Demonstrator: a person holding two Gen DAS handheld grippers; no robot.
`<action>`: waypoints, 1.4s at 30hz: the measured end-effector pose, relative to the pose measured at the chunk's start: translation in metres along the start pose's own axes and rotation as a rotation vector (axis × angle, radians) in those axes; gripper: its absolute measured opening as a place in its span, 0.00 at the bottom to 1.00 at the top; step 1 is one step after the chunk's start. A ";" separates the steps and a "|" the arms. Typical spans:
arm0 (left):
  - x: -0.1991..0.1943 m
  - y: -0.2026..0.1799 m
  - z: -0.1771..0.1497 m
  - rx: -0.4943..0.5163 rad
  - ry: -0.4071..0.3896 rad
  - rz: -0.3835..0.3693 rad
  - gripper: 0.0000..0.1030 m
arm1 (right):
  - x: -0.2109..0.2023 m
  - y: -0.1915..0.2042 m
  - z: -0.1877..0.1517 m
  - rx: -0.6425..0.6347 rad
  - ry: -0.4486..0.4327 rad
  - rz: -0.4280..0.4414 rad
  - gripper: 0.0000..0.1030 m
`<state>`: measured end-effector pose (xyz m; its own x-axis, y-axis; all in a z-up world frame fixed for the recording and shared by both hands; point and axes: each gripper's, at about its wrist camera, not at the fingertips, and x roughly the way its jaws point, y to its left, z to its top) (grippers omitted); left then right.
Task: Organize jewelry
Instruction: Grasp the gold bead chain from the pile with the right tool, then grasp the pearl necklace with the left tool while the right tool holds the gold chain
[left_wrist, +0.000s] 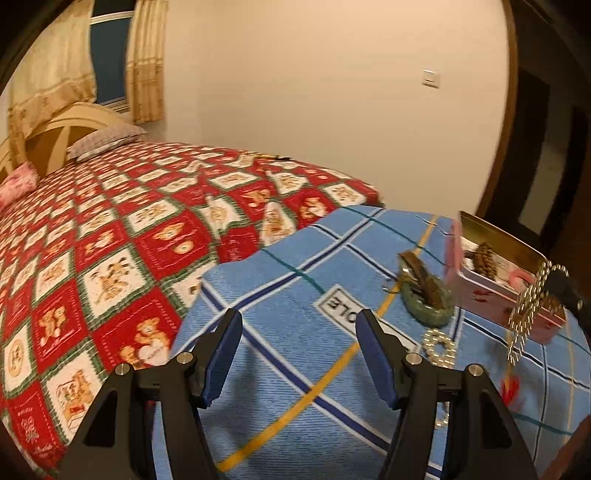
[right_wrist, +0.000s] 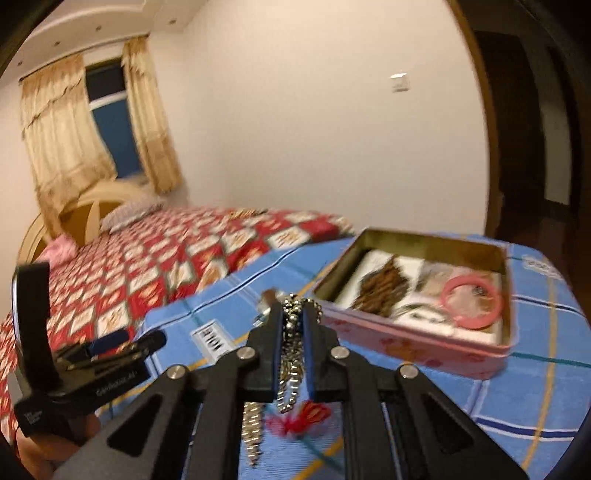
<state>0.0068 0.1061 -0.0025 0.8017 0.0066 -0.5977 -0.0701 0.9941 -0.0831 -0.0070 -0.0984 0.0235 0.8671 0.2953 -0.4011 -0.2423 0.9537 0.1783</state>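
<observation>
My right gripper (right_wrist: 293, 314) is shut on a beaded metal chain (right_wrist: 290, 369) that dangles below it, above the blue checked cloth. The chain also shows in the left wrist view (left_wrist: 528, 310), hanging beside the pink tin (left_wrist: 506, 299). The open pink tin (right_wrist: 413, 332) holds a brown beaded piece (right_wrist: 384, 288) and a pink ring (right_wrist: 472, 302). My left gripper (left_wrist: 299, 339) is open and empty over the cloth. A green bangle (left_wrist: 428, 310) with a brown strap across it and a small pearl ring (left_wrist: 439, 347) lie on the cloth.
A red tassel (right_wrist: 310, 417) lies on the blue cloth (left_wrist: 295, 295) under my right gripper. A bed with a red patchwork cover (left_wrist: 110, 240) lies to the left. A wall and a dark doorway stand behind.
</observation>
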 end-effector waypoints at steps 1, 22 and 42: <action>0.000 -0.004 0.000 0.018 0.001 -0.021 0.62 | -0.003 -0.004 0.001 0.005 -0.015 -0.021 0.13; 0.035 -0.091 -0.018 0.219 0.299 -0.299 0.56 | -0.013 -0.039 0.002 0.113 -0.023 0.038 0.13; -0.002 -0.076 -0.006 0.138 0.074 -0.327 0.12 | -0.022 -0.043 0.004 0.135 -0.051 0.028 0.13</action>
<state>0.0072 0.0299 0.0007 0.7226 -0.3174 -0.6141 0.2682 0.9475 -0.1742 -0.0140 -0.1466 0.0284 0.8827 0.3148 -0.3489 -0.2087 0.9278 0.3092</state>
